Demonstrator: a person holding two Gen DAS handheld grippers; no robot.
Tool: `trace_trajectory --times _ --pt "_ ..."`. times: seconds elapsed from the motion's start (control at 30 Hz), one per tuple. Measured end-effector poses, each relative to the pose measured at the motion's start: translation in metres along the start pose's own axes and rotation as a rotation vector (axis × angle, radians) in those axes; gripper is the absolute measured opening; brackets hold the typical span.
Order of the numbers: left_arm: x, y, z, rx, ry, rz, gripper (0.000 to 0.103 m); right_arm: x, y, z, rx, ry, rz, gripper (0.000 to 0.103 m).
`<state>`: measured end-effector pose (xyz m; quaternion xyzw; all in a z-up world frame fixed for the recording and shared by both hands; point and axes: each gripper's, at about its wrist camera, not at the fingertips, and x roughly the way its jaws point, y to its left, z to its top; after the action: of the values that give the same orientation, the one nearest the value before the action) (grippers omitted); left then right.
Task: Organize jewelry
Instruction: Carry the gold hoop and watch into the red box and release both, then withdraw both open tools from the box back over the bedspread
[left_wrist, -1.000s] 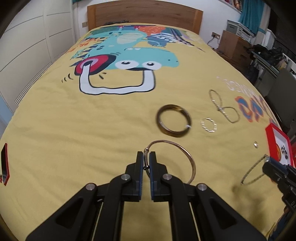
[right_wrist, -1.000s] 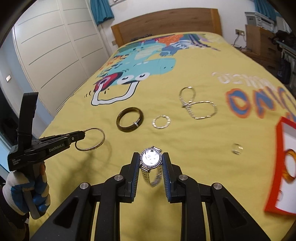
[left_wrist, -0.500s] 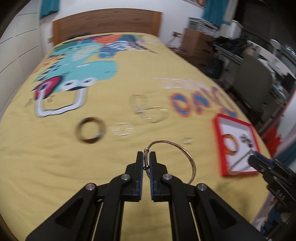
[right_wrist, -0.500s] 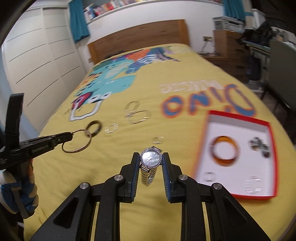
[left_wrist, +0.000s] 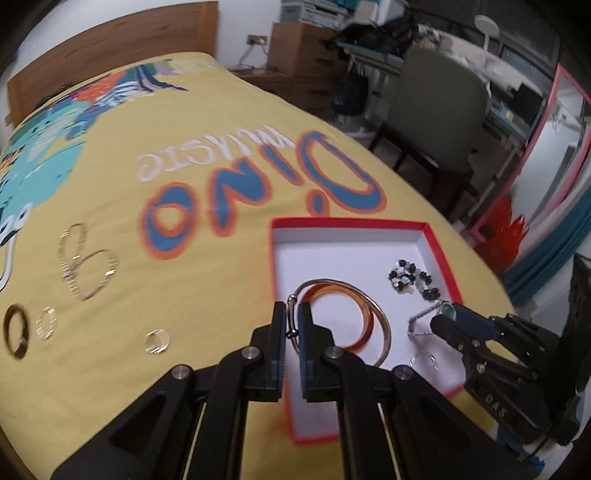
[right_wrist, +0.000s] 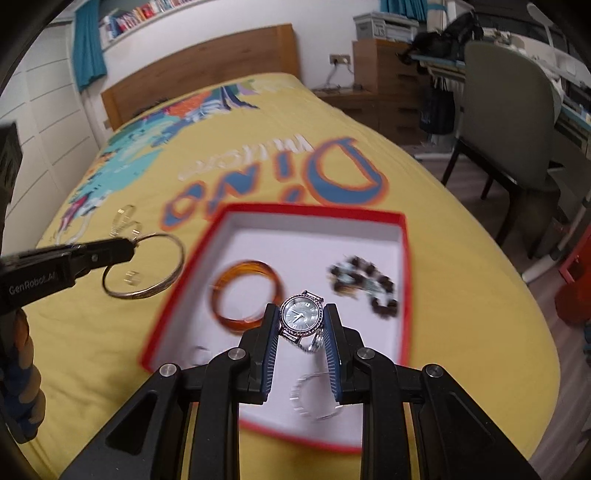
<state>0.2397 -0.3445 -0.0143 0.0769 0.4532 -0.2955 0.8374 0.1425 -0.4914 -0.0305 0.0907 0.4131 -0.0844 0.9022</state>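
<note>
While the left gripper (left_wrist: 291, 317) pinches a thin silver bangle (left_wrist: 382, 325) over the red box (left_wrist: 439, 251), the right gripper (right_wrist: 301, 325) clamps a watch (right_wrist: 300, 315) above its white floor, near an amber bangle (right_wrist: 245, 291) and beads (right_wrist: 365, 284).

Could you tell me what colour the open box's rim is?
Red rim, white inside; clearest in the right wrist view.
</note>
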Motion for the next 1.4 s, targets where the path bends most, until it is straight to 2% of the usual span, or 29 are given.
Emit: trace_trajectory --times 0.13,0.3,0.5,0.7,0.9,1.03,1.2,1.4 --pt "0.039 -0.014 0.006 0.039 0.036 0.042 0.005 0.024 -0.017 -0.007 -0.014 0.037 0.003 0.024" --pt "0.062 -0.016 0.003 0.073 0.048 0.095 0.005 0.043 -0.022 -0.017 -0.063 0.066 0.009 0.024" --pt "0.072 -0.013 0.002 0.059 0.061 0.087 0.007 0.044 -0.014 -0.019 -0.129 0.062 -0.006 0.024" --pt "0.068 -0.012 0.0 0.045 0.075 0.068 0.007 0.042 -0.011 -0.019 -0.139 0.071 -0.027 0.026" --pt "0.047 -0.017 -0.004 0.042 0.048 0.056 0.02 0.034 -0.012 -0.02 -0.141 0.076 -0.047 0.03" --pt "0.016 -0.024 -0.009 0.043 -0.01 0.064 0.021 0.018 -0.014 -0.018 -0.111 0.051 -0.047 0.031" --pt "-0.021 -0.032 -0.018 0.054 -0.079 0.111 0.022 -0.007 -0.017 -0.018 -0.067 0.019 -0.039 0.031" --pt "-0.058 -0.039 -0.033 0.093 -0.155 0.177 0.031 -0.031 -0.009 -0.023 -0.049 -0.002 -0.041 0.031"
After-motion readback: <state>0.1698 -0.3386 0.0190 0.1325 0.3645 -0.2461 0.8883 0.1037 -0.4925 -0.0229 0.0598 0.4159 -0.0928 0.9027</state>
